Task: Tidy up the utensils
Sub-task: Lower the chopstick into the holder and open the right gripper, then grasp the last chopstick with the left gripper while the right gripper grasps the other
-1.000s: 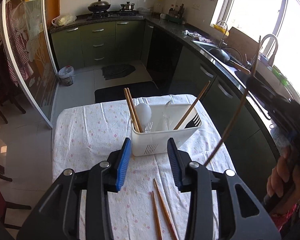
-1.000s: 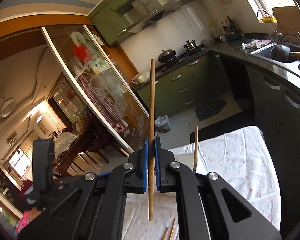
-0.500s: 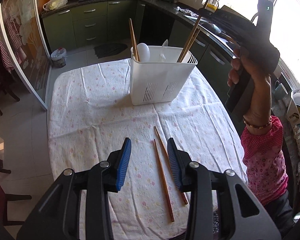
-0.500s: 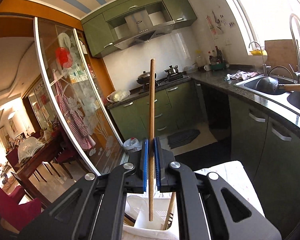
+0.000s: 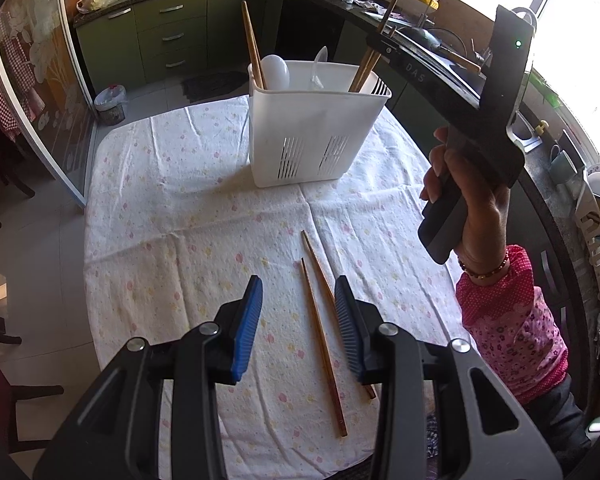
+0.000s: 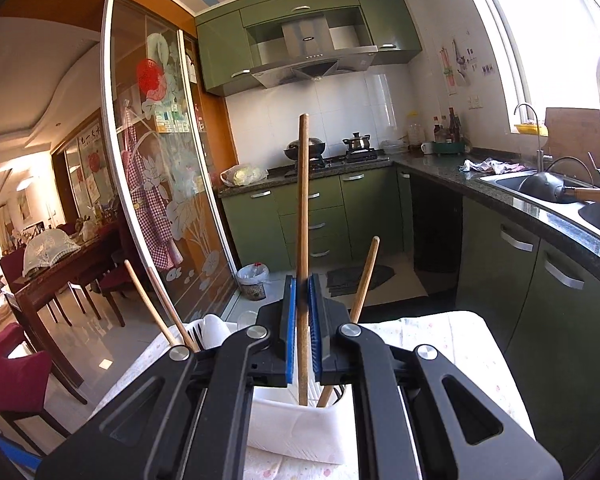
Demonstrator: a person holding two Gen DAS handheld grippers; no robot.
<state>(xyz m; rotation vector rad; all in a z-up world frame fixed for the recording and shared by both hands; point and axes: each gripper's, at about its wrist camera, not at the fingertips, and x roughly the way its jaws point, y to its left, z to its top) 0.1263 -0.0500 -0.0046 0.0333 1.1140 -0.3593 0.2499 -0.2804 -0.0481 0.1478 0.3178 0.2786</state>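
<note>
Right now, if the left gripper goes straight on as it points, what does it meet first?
Probably the two loose chopsticks lying on the tablecloth between the left gripper fingers; depth is unclear.

- White slotted caddy (image 5: 314,128) at twelve o'clock
- Brown wooden chopsticks (image 5: 322,340)
- White tablecloth (image 5: 188,216), seemingly pink-and-yellow flowers
- Blue pads (image 5: 247,326), black gripper bodies
- Pink dotted sleeve (image 5: 512,320), three o'clock

left wrist view looks steeply down on the table (image 5: 188,208) from its near end, right wrist view sits close above the white caddy (image 6: 300,432) facing the stove wall, both share the caddy (image 5: 312,128)
</note>
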